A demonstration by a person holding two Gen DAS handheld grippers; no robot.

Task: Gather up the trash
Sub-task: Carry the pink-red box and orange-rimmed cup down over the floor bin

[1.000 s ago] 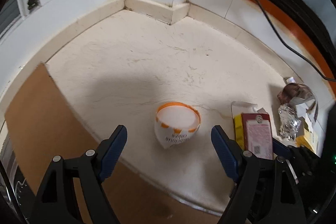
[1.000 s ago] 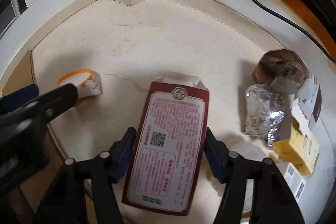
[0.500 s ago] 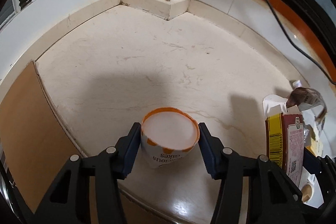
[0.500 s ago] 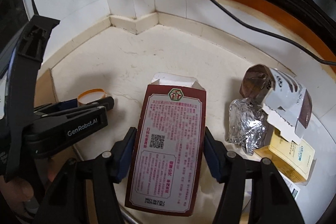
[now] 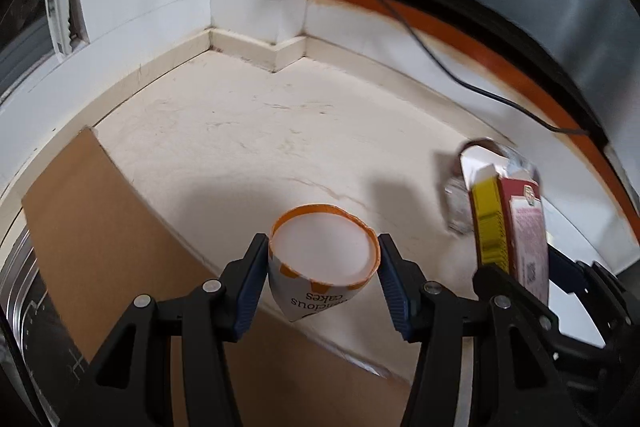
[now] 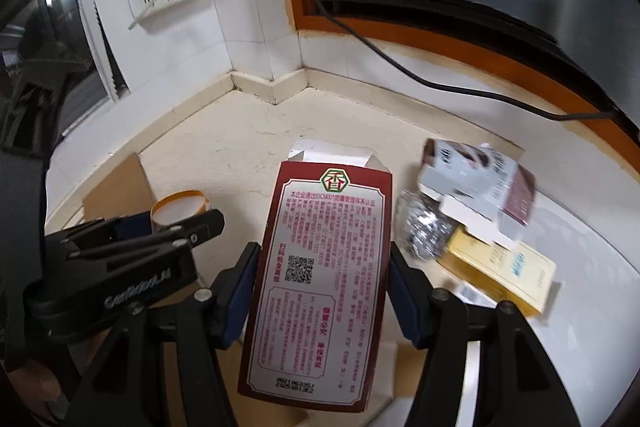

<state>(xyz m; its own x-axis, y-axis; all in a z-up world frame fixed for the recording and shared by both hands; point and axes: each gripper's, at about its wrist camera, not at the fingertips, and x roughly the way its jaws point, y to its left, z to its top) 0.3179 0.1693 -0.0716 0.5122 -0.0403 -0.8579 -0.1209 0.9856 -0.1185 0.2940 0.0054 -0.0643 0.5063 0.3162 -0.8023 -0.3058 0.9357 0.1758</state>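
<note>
The left gripper (image 5: 323,277) is clenched on an orange-rimmed paper cup (image 5: 324,259), a blue pad pressed to each side of it at 9 and 3 o'clock, its open mouth facing the camera above the cream counter (image 5: 260,147). The right gripper (image 6: 322,291) grips a dark red carton (image 6: 320,267) by its long edges, the opened flap end at 12 o'clock. At 2 o'clock from the carton a heap of trash lies on the counter: a crumpled foil wad (image 6: 424,231), a grey-and-maroon box (image 6: 476,183) that seems to rest on it, though blur hides the contact, and a yellow box (image 6: 504,263).
</note>
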